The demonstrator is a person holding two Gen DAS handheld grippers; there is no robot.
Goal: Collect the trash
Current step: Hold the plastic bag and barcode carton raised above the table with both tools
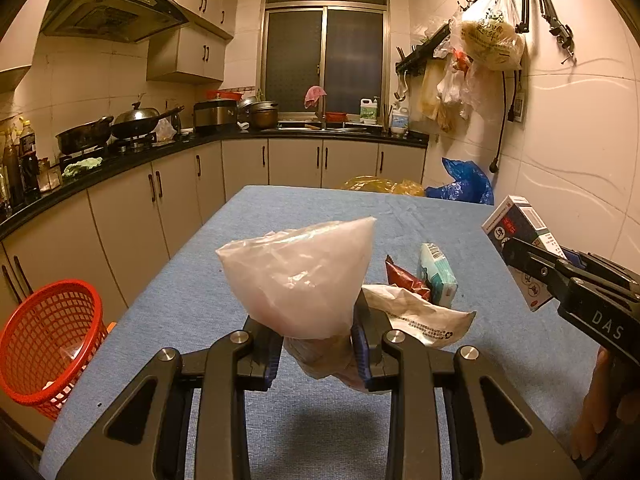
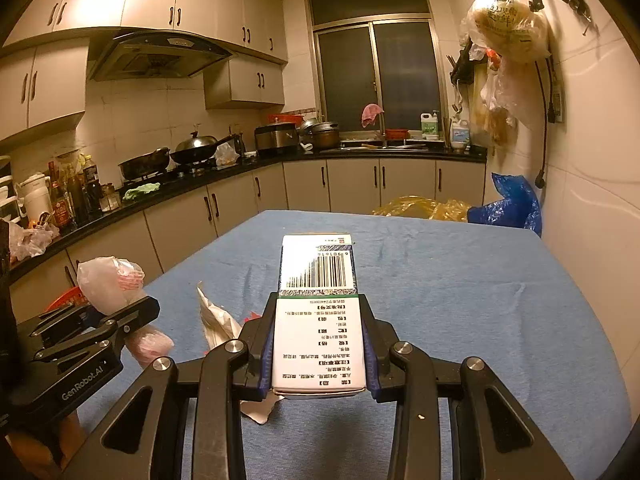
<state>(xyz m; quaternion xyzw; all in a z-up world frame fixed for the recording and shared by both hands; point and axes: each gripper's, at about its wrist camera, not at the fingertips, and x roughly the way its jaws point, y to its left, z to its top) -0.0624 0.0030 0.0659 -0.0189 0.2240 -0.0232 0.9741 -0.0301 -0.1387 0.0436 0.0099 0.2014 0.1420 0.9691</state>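
My left gripper (image 1: 316,344) is shut on a crumpled clear plastic bag (image 1: 298,276) and holds it above the blue table (image 1: 192,304). My right gripper (image 2: 318,344) is shut on a white cardboard box (image 2: 318,308) with a barcode, held above the table. The box also shows in the left wrist view (image 1: 516,236), and the bag shows in the right wrist view (image 2: 108,280). A white paper wrapper (image 1: 424,320), a red wrapper (image 1: 404,278) and a teal tissue pack (image 1: 436,276) lie on the table beyond the left gripper. A red mesh basket (image 1: 48,340) stands on the floor left of the table.
Kitchen counters (image 1: 132,156) with pans and bottles run along the left and back walls. Yellow bags (image 1: 380,184) and a blue bag (image 1: 464,184) lie past the table's far edge. Plastic bags (image 1: 488,36) hang on the right wall.
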